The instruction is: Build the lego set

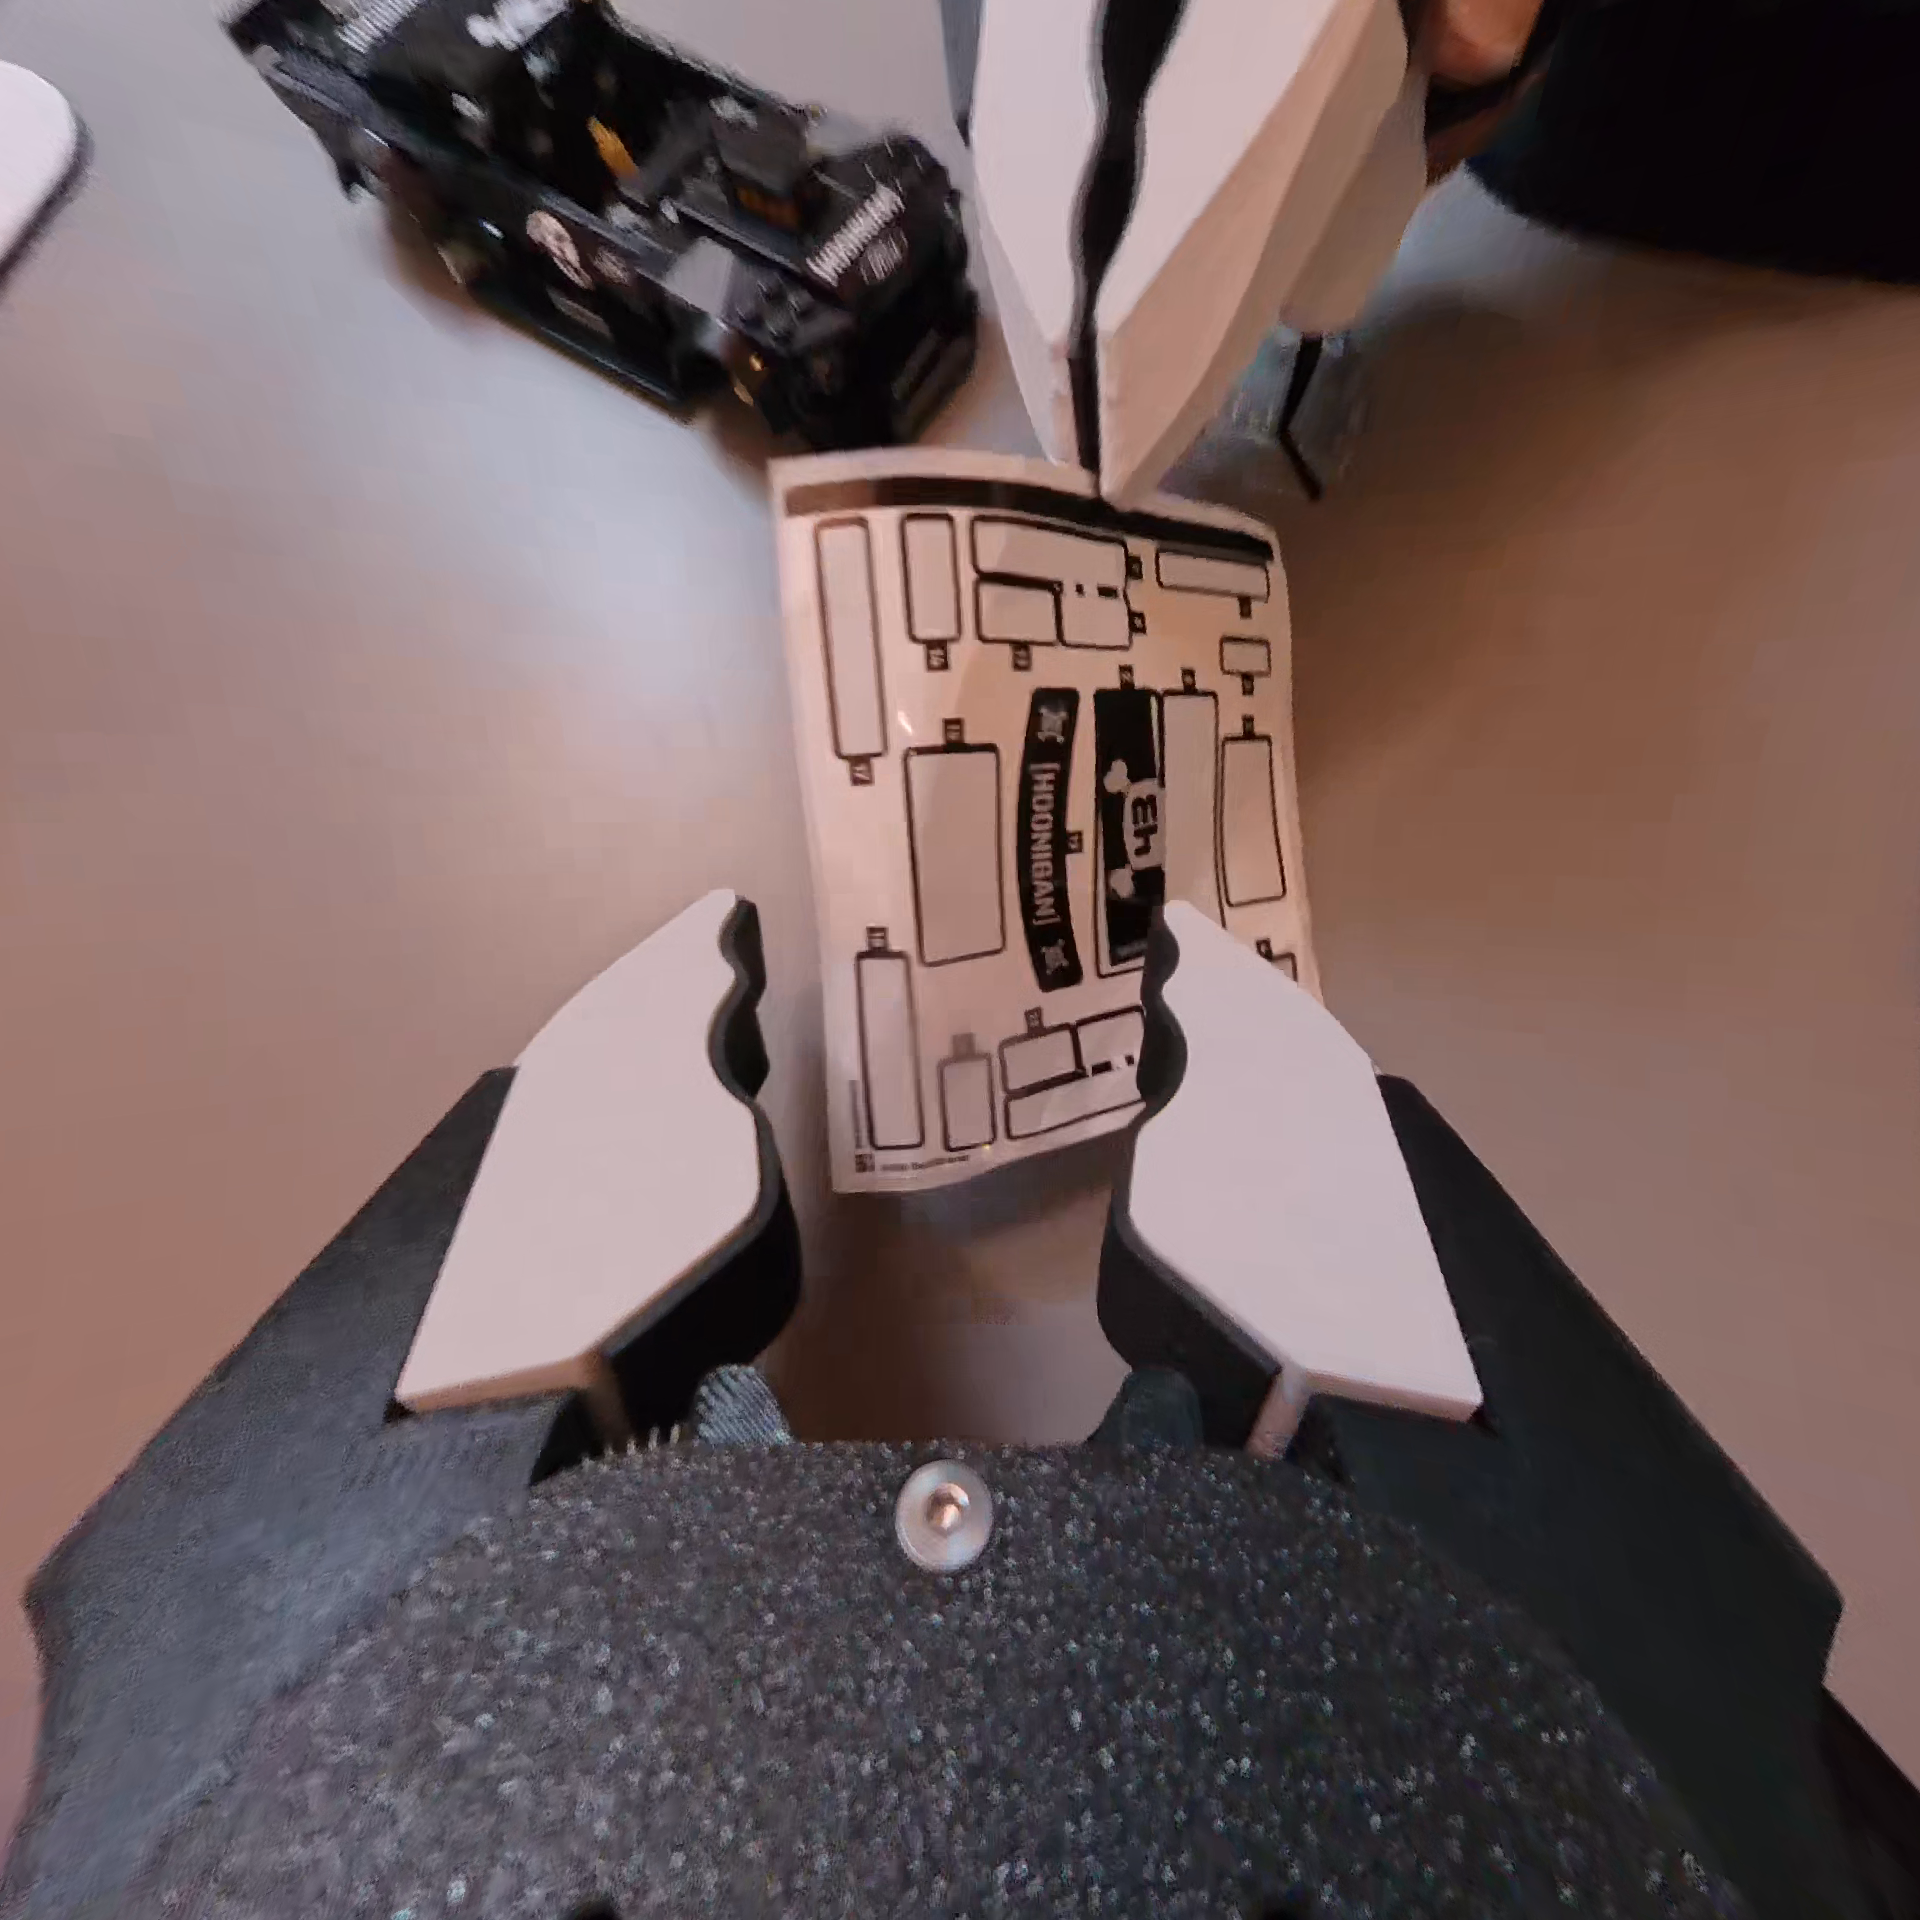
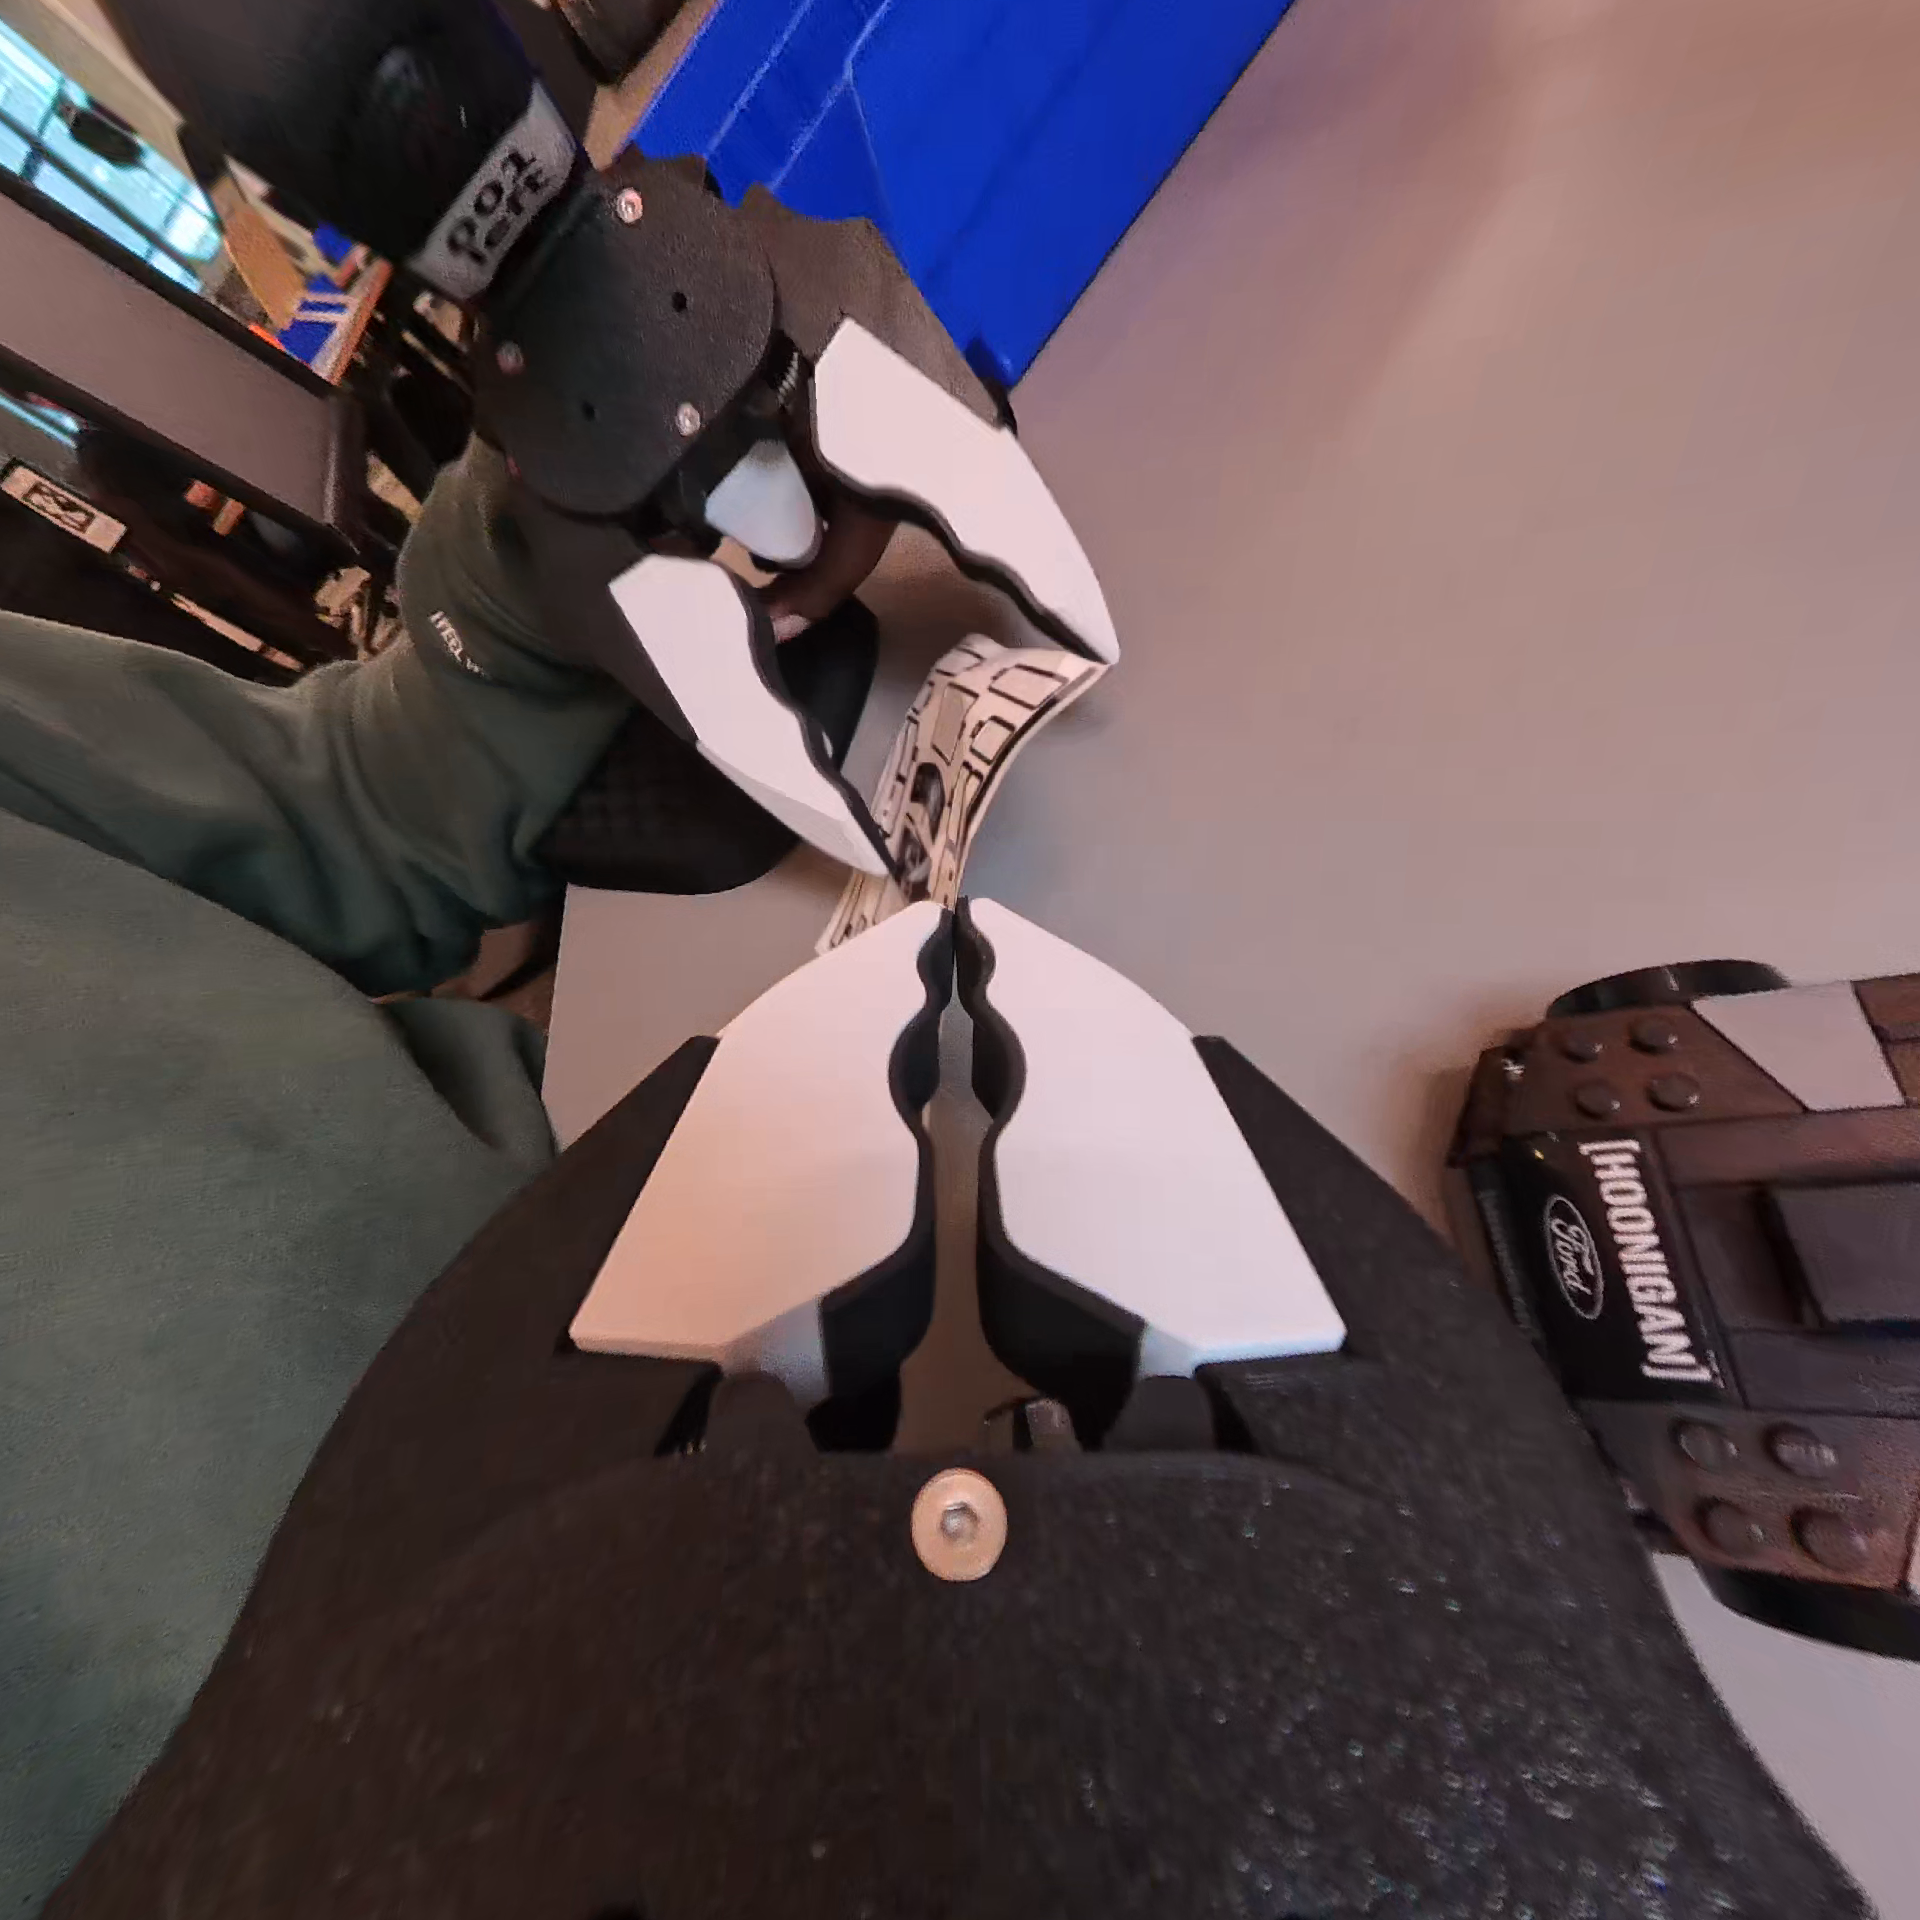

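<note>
A white sticker sheet (image 1: 1039, 810) with black-outlined stickers bows up off the grey table (image 1: 416, 727). My right gripper (image 1: 1086, 468) comes in from the far side and is shut on the sheet's far edge. In the right wrist view its tips (image 2: 954, 914) meet at the edge of the curled sheet (image 2: 935, 790). My left gripper (image 1: 951, 935) is open and straddles the sheet's near end; it also shows in the right wrist view (image 2: 994, 755), one finger on each side of the sheet. The black Lego car (image 1: 644, 208) stands beyond, to the left.
The Lego car (image 2: 1714, 1268) sits close on the right gripper's right. A blue bin (image 2: 935, 156) stands at the far table edge. A person's green sleeve (image 2: 312, 748) holds the left gripper. A white object (image 1: 26, 156) lies at the far left. There is about 7 centimetres between the tips of the two grippers. The white object (image 1: 26, 156) is about equally far from each gripper, around 30 centimetres.
</note>
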The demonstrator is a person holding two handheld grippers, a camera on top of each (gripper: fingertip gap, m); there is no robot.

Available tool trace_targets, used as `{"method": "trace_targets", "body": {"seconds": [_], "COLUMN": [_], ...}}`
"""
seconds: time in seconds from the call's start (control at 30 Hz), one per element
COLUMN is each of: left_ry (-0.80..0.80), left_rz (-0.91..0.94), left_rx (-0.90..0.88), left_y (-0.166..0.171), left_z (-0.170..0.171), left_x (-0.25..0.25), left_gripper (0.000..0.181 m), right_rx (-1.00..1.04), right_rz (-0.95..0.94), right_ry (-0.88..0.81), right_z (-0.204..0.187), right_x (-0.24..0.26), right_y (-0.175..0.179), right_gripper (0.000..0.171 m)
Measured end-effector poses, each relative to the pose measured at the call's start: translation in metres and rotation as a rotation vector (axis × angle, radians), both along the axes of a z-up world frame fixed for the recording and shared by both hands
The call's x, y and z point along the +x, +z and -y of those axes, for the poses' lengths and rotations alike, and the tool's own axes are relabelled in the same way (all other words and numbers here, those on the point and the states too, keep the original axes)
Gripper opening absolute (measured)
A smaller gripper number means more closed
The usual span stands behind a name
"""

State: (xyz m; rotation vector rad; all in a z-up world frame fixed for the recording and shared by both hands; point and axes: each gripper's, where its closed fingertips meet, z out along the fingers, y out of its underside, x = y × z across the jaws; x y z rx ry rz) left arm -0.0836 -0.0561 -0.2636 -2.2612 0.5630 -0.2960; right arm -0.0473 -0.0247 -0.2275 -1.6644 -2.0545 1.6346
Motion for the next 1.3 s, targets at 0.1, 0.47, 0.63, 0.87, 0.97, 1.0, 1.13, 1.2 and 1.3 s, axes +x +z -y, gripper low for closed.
{"method": "trace_targets", "body": {"seconds": [0.1,0.47,0.63,0.87,0.97,1.0,1.13,1.2,1.3], "left_ry": [0.028,-0.046,-0.052,-0.053,-0.044,-0.041,-0.032,0.004,0.064], "left_rz": [0.013,-0.023,-0.073,-0.07,-0.047,-0.039,0.029,0.097,0.257], "left_rx": [0.006,-0.12,-0.109,-0.106,-0.105,-0.097,-0.004,0.071,0.179], "left_y": [0.002,-0.021,-0.023,-0.023,-0.021,-0.019,0.0,0.017,0.046], "left_z": [-0.001,0.014,0.014,0.015,0.014,0.013,0.007,0.001,-0.007], "left_x": [-0.006,0.006,0.006,0.006,0.006,0.005,0.007,0.005,0.0], "left_gripper": [0.069,0.075,0.074,0.075,0.073,0.073,0.074,0.074,0.071], "right_rx": [0.112,0.273,0.186,-0.064,-0.155,-0.167,-0.22,-0.273,-0.341], "right_rz": [0.047,0.185,0.223,0.142,0.079,0.057,-0.024,-0.088,-0.211], "right_ry": [-0.031,-0.007,0.039,0.044,0.053,0.054,0.05,0.049,0.05], "right_z": [-0.01,-0.016,0.001,0.01,0.011,0.01,0.004,-0.003,-0.017], "right_x": [0.0,0.01,0.007,-0.003,-0.003,-0.003,-0.002,0.0,0.007], "right_y": [-0.017,-0.044,-0.044,-0.016,0.001,0.004,0.021,0.037,0.066], "right_gripper": [0.0,0.037,0.027,0.0,0.0,0.0,0.0,0.0,0.0]}}
